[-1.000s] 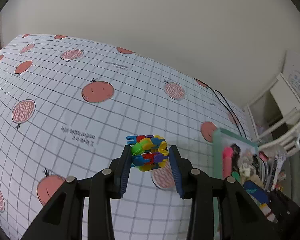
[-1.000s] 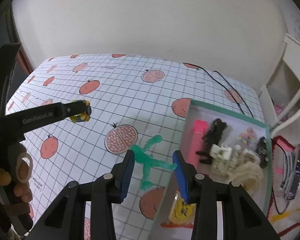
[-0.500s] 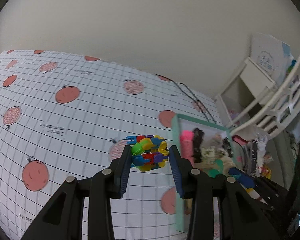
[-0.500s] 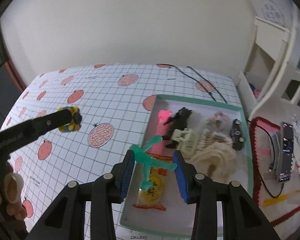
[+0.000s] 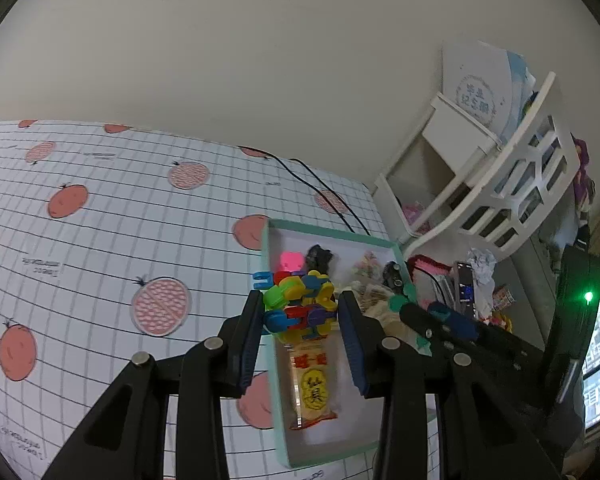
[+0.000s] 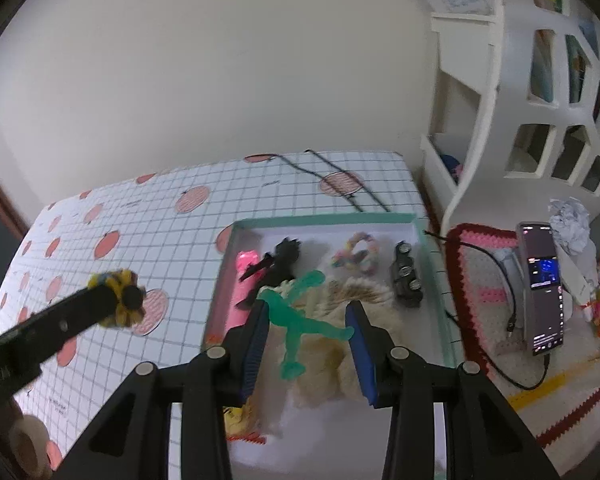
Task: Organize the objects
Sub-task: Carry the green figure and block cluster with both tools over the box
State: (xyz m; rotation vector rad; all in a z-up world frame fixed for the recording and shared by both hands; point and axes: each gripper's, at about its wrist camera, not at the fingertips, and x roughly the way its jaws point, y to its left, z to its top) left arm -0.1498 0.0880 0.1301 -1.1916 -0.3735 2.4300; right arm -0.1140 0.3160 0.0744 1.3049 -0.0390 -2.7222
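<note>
My left gripper (image 5: pixel 299 310) is shut on a bundle of colourful plastic links (image 5: pixel 298 304) and hangs above the left rim of the teal box (image 5: pixel 269 280). In the right wrist view that same gripper shows at the left, with the link bundle (image 6: pixel 118 299) at its tip. My right gripper (image 6: pixel 306 320) is shut on a translucent green stretchy figure (image 6: pixel 300 316), held over the teal box (image 6: pixel 324 220). Inside the box lie a pink toy (image 6: pixel 242 276), a black figure (image 6: pixel 278 264), a pastel ring (image 6: pixel 358 256), a black toy car (image 6: pixel 406 278), a cream fluffy item (image 6: pixel 356 300) and a yellow snack packet (image 5: pixel 312 388).
The table wears a grid cloth with red fruit prints (image 5: pixel 100 240), and black cables (image 6: pixel 340 184) run across its far edge. Right of the table stand a white shelf unit (image 6: pixel 540 100), a phone (image 6: pixel 540 284) on a crocheted mat (image 6: pixel 480 280) and crumpled paper (image 6: pixel 570 224).
Both grippers have travelled rightwards over the table with their toys. The box has come under the right gripper, and the left gripper now reaches the box's left rim.
</note>
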